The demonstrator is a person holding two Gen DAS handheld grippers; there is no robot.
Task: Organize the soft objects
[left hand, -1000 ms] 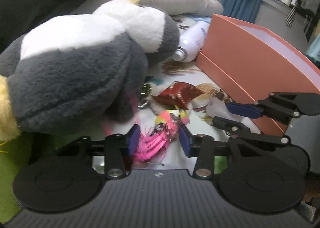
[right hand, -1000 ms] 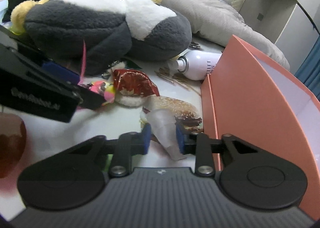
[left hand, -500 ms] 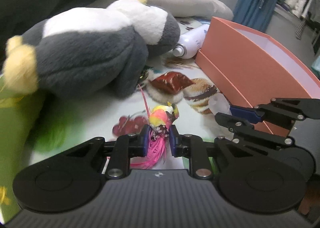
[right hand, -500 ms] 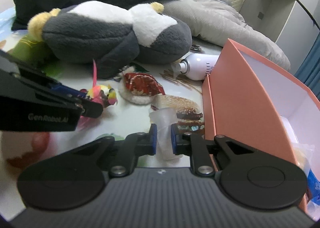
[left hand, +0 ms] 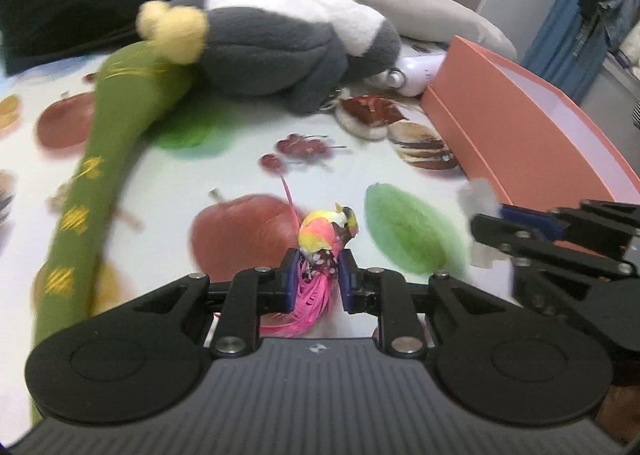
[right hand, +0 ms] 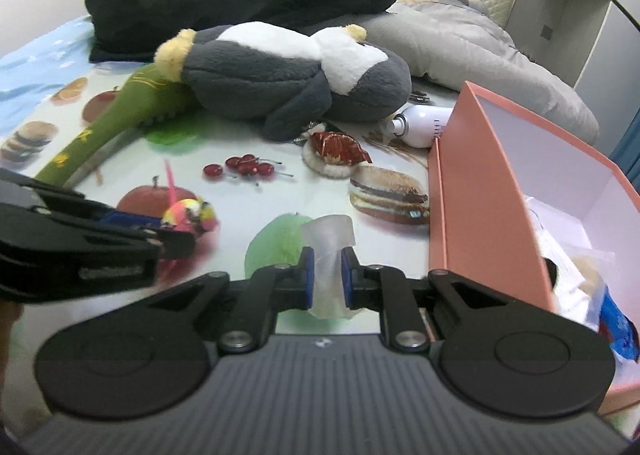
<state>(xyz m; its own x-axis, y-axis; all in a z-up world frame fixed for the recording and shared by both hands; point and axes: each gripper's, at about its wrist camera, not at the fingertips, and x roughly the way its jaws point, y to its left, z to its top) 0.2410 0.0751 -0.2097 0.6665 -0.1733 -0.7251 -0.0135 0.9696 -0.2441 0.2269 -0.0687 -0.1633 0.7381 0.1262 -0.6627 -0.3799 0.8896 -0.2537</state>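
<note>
Fruit-print cloth [right hand: 120, 159], penguin plush [right hand: 296, 83] (lying), pink box [right hand: 500, 191]

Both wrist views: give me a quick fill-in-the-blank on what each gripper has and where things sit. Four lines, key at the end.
1. The left gripper is shut on a feathered toy bird whose tail feathers are ____.
2. The right gripper is shut on a translucent ____ soft piece.
3. The open box has walls coloured ____ outside.
4. The white bottle lies on its side between the box and the grey-and-white ____.

Missing words: pink; white; salmon pink; plush toy
</note>
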